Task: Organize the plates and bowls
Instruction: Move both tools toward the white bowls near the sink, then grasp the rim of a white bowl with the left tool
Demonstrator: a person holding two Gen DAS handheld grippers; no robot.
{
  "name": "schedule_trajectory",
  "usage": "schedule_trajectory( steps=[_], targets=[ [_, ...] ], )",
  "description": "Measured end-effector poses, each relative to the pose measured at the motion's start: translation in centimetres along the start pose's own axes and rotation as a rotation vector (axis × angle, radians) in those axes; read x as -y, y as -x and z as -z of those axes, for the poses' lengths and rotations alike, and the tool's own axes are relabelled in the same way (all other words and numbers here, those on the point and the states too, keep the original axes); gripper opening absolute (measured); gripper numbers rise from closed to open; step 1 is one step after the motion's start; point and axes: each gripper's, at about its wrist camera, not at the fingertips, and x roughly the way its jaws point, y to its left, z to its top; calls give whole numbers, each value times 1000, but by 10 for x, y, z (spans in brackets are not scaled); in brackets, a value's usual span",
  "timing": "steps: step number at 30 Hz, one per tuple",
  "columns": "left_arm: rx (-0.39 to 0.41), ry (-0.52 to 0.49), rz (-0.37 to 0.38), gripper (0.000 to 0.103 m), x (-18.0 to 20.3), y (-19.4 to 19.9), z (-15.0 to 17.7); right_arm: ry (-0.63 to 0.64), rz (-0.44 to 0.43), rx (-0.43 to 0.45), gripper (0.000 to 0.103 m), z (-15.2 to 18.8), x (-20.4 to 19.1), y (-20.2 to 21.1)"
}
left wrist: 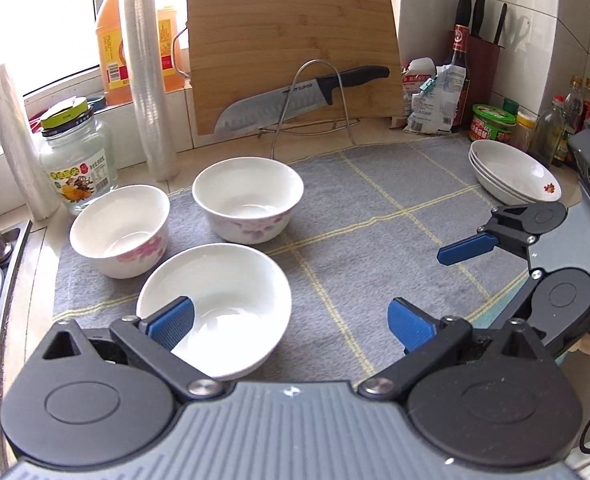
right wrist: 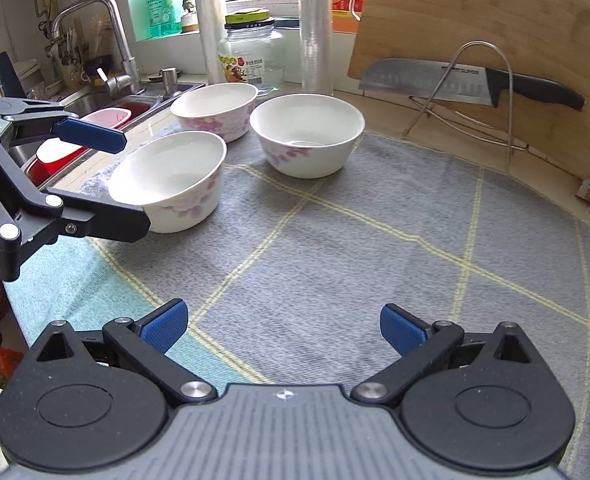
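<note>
While both claws hang spread wide over the grey checked mat [right wrist: 355, 240], neither one grips anything. The left claw [left wrist: 291, 320] has its left blue pad [left wrist: 173, 320] over the rim of the nearest bowl [left wrist: 231, 304], a white one standing upright on the mat just ahead and to its left; I cannot tell whether the pad touches it. The right claw [right wrist: 285, 328] hovers above bare mat, with nothing between its fingers.

Further ahead of the left claw, still to its left, stand two more upright white bowls with pink flowers: the left bowl [left wrist: 121, 230] and the far bowl [left wrist: 249, 200], close to each other and to the nearest one but apart. From the right claw all three sit ahead and to the left, the nearest bowl beside the left claw's fingers.

Ahead and well to the right of the left claw, beyond the right claw's fingers, a stack of shallow white plates [left wrist: 513, 172] rests at the mat's far right edge.

Past the mat on the tabletop, a wire rack [left wrist: 315, 104] carries a black-handled knife [left wrist: 295, 98] in front of an upright bamboo cutting board [left wrist: 291, 28]. Left of it stand a glass jar [left wrist: 77, 160] and rolls of plastic wrap [left wrist: 147, 76].
</note>
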Motion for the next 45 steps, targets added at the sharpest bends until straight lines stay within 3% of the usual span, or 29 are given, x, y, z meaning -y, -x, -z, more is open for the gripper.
schedule_trajectory(
  steps=[9, 15, 28, 45],
  targets=[
    [-2, 11, 4, 102, -49, 1, 9, 55, -41, -51, 103, -8, -49, -41],
    [-25, -9, 46, 102, -68, -12, 4, 99, -8, -49, 103, -12, -62, -52],
    [-54, -45, 74, 102, -76, -42, -7, 101, -8, 17, 103, -2, -61, -46],
    [-138, -118, 138, 100, -84, -58, -21, 180, 29, 99, 102, -35, -83, -53]
  ],
)
